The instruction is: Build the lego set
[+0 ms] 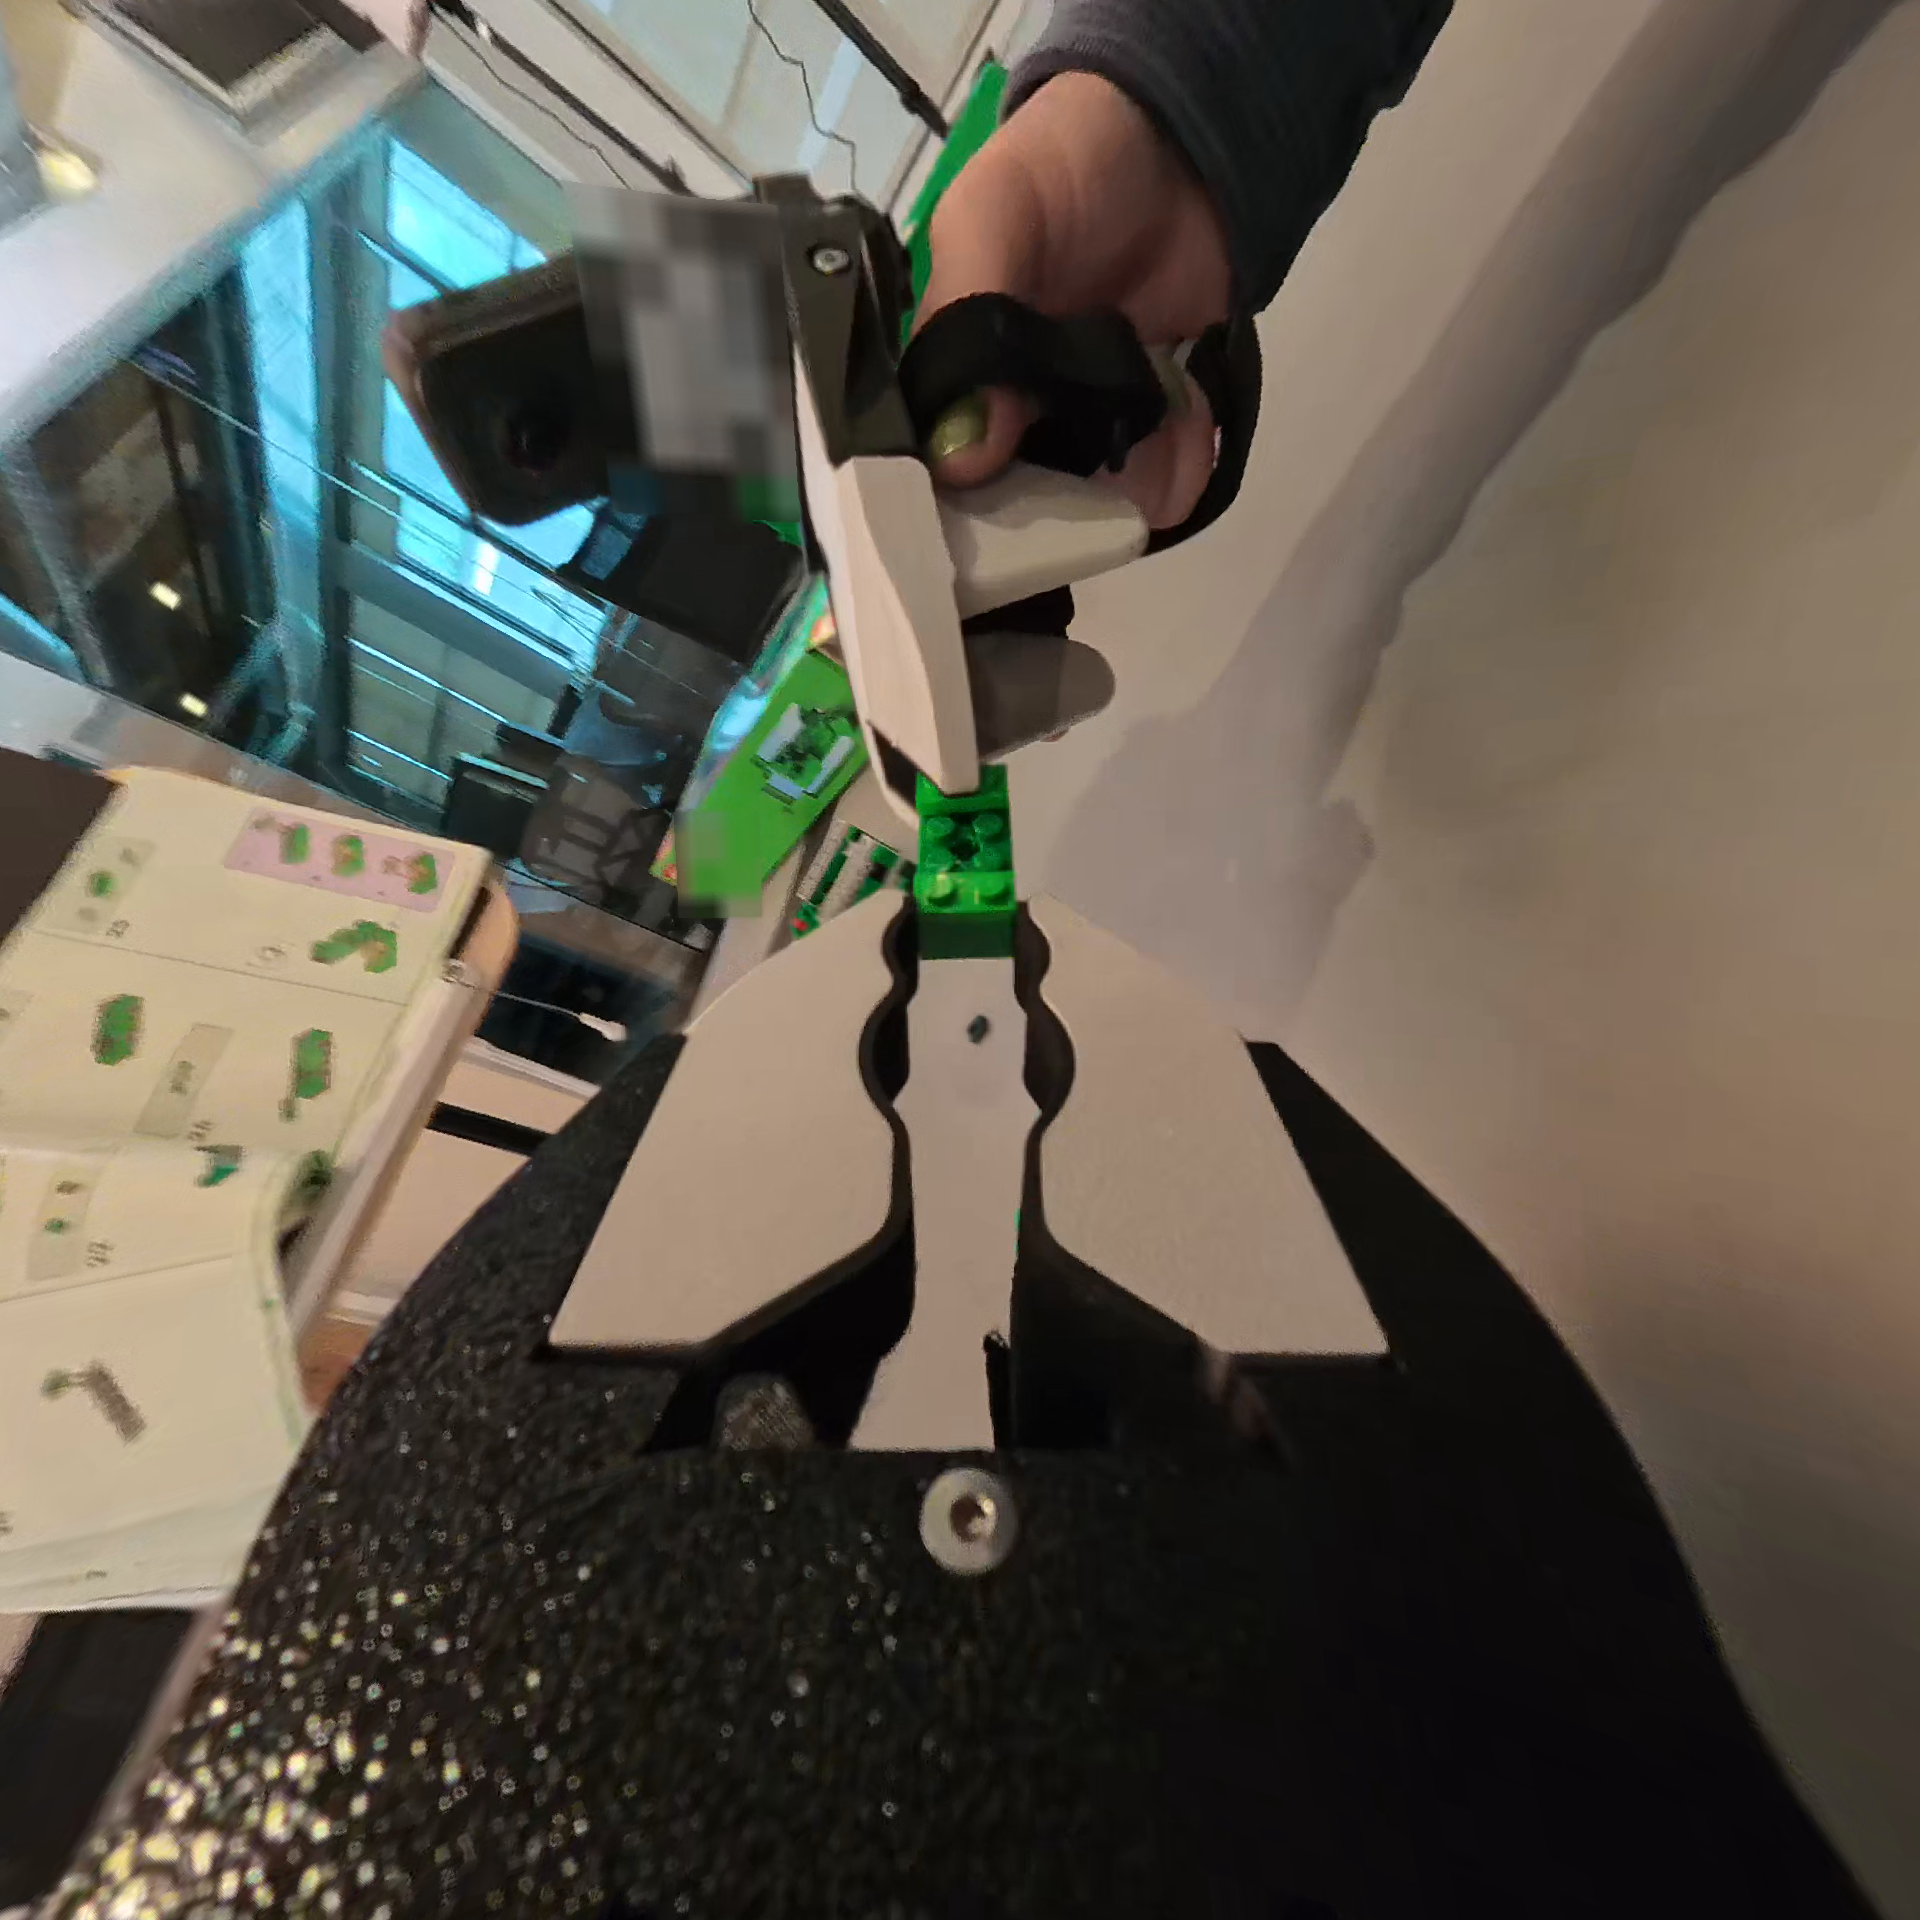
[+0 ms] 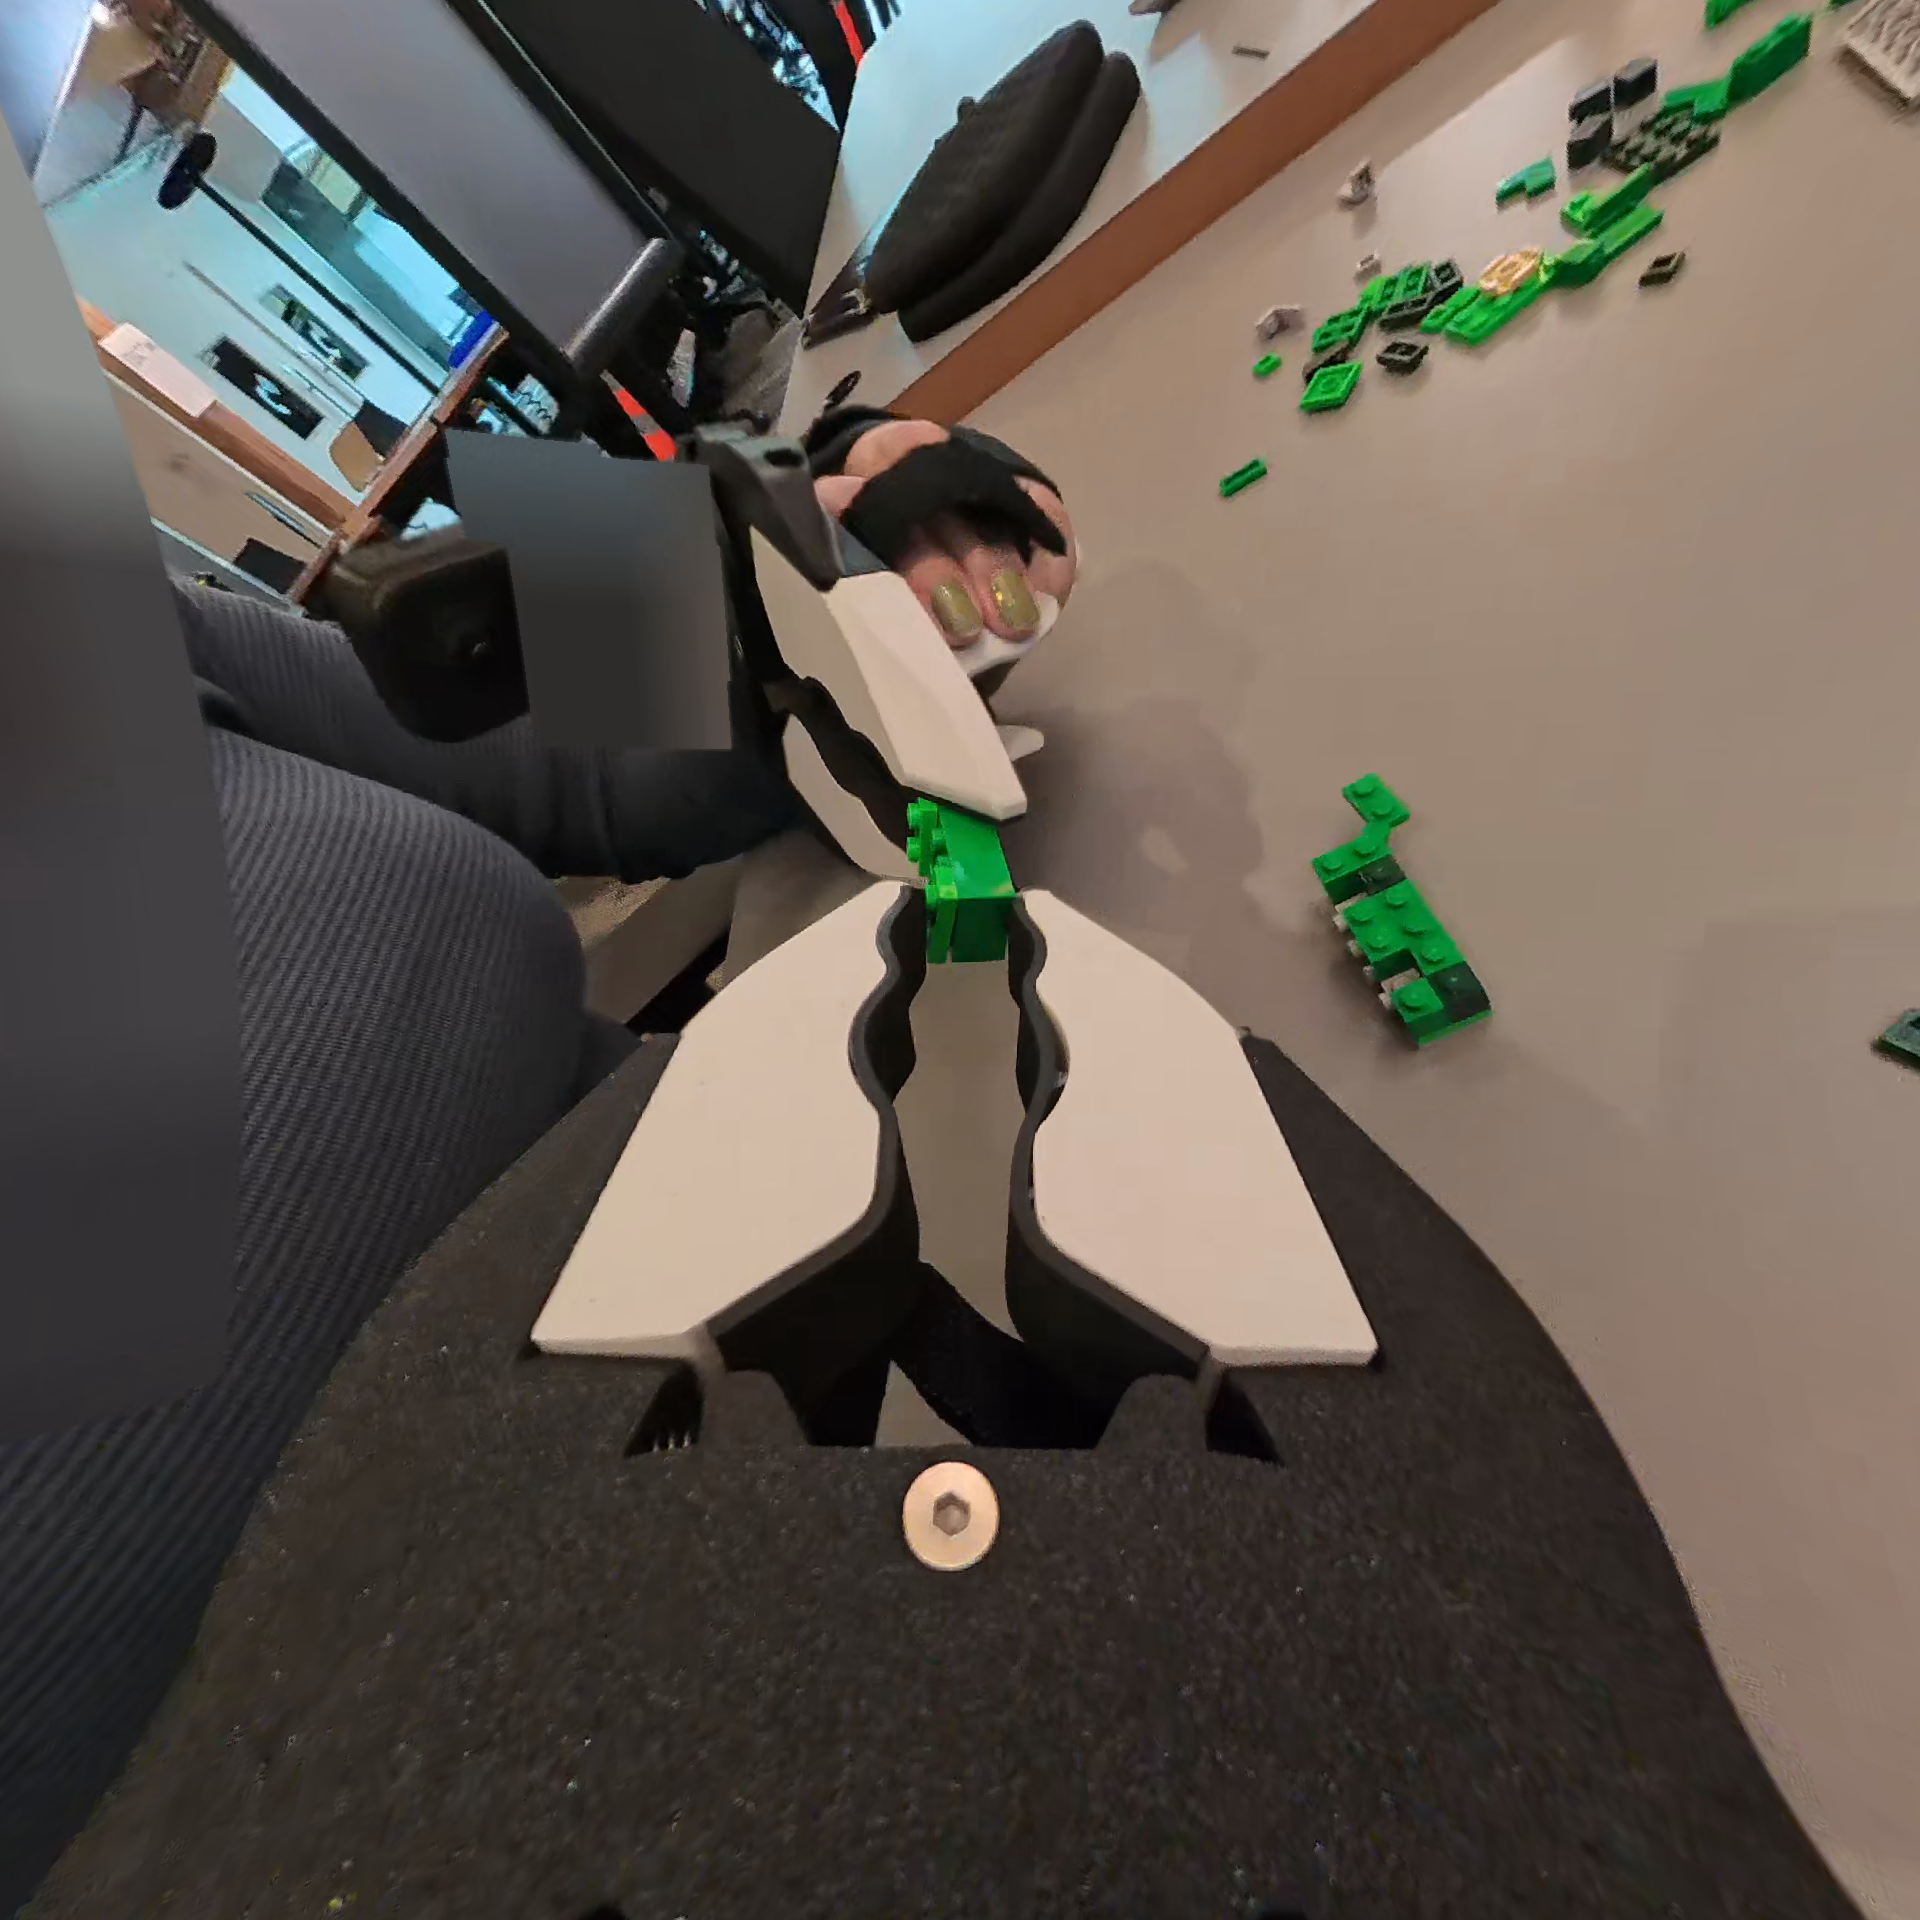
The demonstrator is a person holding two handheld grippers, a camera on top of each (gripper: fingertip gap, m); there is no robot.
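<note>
A small green lego assembly (image 1: 966, 878) is held in the air between both grippers. My left gripper (image 1: 966, 925) is shut on its near end; the right gripper's white fingertips (image 1: 940, 727) clamp its far end. In the right wrist view the same green assembly (image 2: 966, 883) sits in my right gripper (image 2: 966, 914), which is shut on it, and the left gripper's fingertips (image 2: 935, 748) grip its far end. A larger green and dark green built piece (image 2: 1397, 914) lies on the table to the right.
Several loose green, black and grey lego pieces (image 2: 1475, 270) lie scattered at the far right of the grey table (image 2: 1558, 623). An open instruction booklet (image 1: 177, 1122) lies at the left. A green lego box (image 1: 774, 790) stands behind. A person's hands (image 1: 1081, 239) hold the grippers. Left and right tips are no more than a few centimetres apart.
</note>
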